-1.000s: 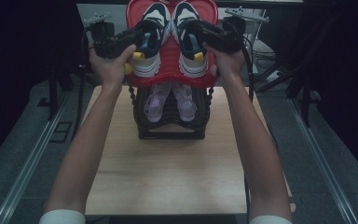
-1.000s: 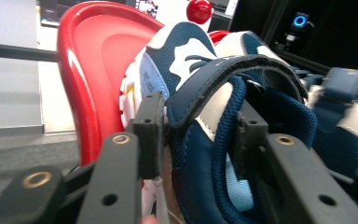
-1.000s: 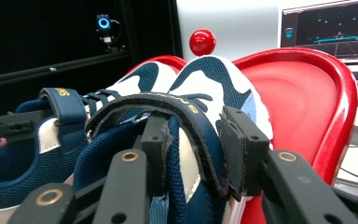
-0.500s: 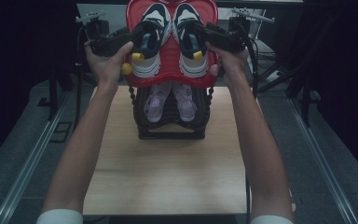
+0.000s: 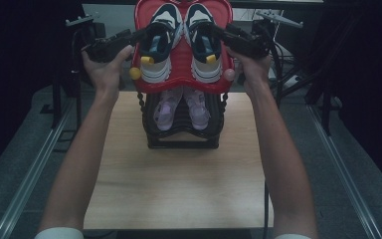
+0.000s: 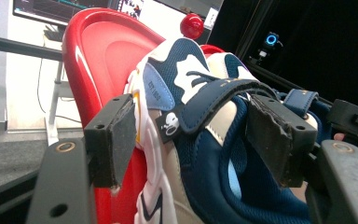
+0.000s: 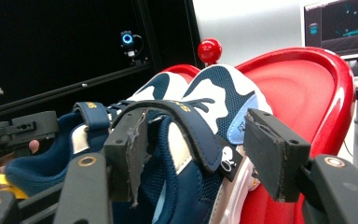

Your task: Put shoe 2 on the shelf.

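Seen from the high view, a person's two forearms reach up from the bottom corners of the frame toward a shoe rack (image 5: 181,134) standing at the far end of a wooden table (image 5: 179,189). The rack's top level is a red tray (image 5: 181,64) at the upper centre of the frame, carrying a pair of navy and white sneakers, toes pointing away. The left gripper (image 5: 144,37) is at the upper left, reaching in to the left sneaker (image 5: 160,42); the right gripper (image 5: 219,32) is at the upper right, reaching in to the right sneaker (image 5: 203,42). A lower black tier holds a pair of lilac shoes (image 5: 181,107) at the centre of the frame. In the left gripper view the two jaws stand parted on either side of the left sneaker's navy strap and ankle opening, the left pad (image 6: 121,135) close against the sneaker's white sole edge, and whether they press it cannot be told. In the right gripper view the jaws likewise stand apart around the right sneaker's strap, not closed on it, with a red ball knob (image 7: 209,49) at the top centre
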### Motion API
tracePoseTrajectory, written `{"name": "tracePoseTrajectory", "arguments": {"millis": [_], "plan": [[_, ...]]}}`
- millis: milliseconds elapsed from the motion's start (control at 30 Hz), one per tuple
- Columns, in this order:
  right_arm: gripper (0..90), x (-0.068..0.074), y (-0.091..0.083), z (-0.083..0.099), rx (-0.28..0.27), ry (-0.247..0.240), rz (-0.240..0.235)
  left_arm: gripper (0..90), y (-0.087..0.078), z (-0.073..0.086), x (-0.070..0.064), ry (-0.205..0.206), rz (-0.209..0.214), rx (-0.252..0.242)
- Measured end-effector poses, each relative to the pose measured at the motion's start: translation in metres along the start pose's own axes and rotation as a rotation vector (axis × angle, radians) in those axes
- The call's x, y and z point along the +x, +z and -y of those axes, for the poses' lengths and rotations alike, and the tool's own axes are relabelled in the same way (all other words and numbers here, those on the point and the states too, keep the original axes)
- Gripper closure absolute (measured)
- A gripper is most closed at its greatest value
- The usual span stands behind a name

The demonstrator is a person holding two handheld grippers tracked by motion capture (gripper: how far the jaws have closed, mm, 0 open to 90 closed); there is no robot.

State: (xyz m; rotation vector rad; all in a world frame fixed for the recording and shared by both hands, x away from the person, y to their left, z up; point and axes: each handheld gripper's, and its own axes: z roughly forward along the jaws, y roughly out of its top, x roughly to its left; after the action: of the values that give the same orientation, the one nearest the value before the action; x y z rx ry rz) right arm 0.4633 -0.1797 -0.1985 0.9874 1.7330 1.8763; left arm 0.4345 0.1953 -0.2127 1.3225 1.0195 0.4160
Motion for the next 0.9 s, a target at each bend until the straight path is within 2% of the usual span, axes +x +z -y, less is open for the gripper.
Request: {"name": "tracePoseTrajectory", "arguments": {"millis": [267,433,533,700,800,900], "plan": [[40.6,-0.002,-0.018,-0.003,-0.036,-0.004,-0.02,33.2,-0.013,0.001,0.001,0.001,0.025,0.018],[42.0,-0.008,-0.031,0.002,-0.02,-0.029,-0.001,32.8,-0.025,0.003,0.003,0.016,0.04,0.018],[42.6,-0.011,-0.041,0.006,-0.025,-0.037,0.001,32.7,-0.035,0.005,0.005,0.017,0.055,-0.004],[45.3,-0.018,-0.06,0.014,-0.039,-0.048,0.003,33.3,-0.047,0.014,0.008,0.029,0.047,-0.011],[47.0,-0.022,-0.07,0.021,-0.032,-0.049,0.006,33.4,-0.054,0.022,0.009,0.043,0.04,-0.007],[49.3,-0.026,-0.078,0.03,-0.025,-0.051,0.009,33.4,-0.059,0.03,0.012,0.04,0.041,0.003]]}}
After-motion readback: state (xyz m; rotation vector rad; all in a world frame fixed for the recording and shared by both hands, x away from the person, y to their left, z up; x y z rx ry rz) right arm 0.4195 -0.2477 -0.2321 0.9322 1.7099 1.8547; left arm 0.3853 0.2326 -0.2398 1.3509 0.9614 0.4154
